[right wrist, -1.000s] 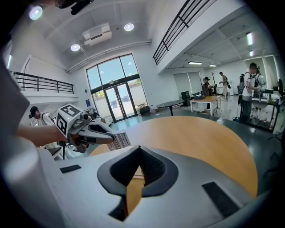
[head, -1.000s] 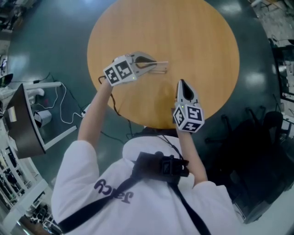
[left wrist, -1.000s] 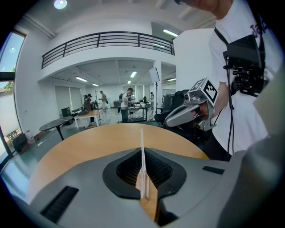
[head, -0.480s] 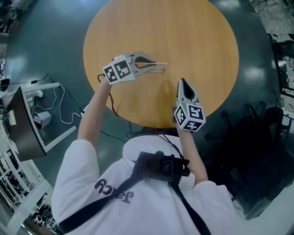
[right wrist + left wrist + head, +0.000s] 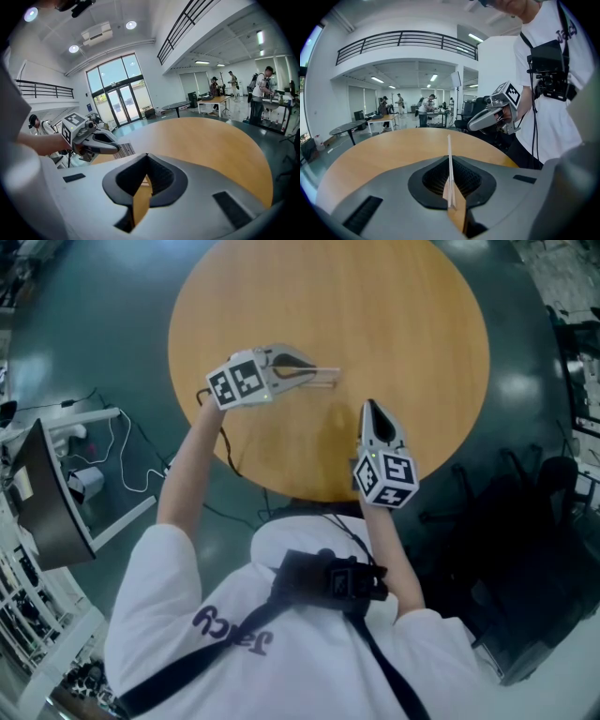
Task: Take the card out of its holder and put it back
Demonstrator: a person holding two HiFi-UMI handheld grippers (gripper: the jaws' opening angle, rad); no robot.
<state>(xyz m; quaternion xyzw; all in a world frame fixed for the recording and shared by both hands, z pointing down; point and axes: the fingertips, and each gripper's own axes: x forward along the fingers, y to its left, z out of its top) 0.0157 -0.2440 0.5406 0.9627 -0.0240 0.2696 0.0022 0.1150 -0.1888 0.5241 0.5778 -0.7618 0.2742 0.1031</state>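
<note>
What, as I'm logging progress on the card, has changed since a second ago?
Nothing visibly changed. The left gripper stays shut on the thin card, edge-on over the table; the right gripper stays shut and empty near the table's edge. Nothing was taken hold of or let go.

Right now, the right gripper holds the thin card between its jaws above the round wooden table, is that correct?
No, the left gripper holds the thin card, above the round wooden table; the left gripper view shows it edge-on between the jaws.
</note>
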